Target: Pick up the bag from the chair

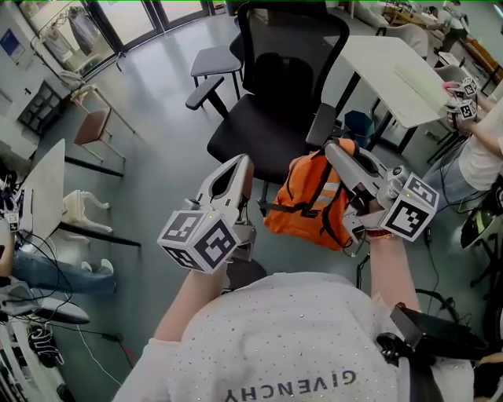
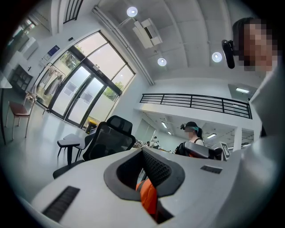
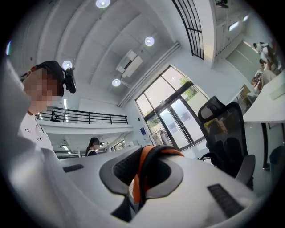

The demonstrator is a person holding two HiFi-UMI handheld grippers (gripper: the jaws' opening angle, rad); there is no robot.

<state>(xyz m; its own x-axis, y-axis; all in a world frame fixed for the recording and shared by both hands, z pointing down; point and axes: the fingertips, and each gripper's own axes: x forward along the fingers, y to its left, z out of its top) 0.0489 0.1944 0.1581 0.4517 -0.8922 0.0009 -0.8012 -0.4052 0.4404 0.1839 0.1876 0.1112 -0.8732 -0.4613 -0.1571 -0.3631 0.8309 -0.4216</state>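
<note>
Bag (image 1: 310, 206): orange, lifted just in front of the chair (image 1: 263, 129).
Left tool (image 1: 244, 166): pinching bag fabric.
Right tool (image 1: 336, 151): pinching bag strap.
Floor (image 1: 157, 126): grey, glossy.
Glass doors (image 1: 134, 20): behind the chair.

Two tongs (image 1: 244, 171) (image 1: 339, 155), one orange bag (image 1: 308, 206), one black chair (image 1: 263, 129)

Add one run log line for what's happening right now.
step: bag pickup | left claw: shut on orange fabric backpack | right claw: shut on strap | backpack: hanging between claws, in front of black office chair
</note>
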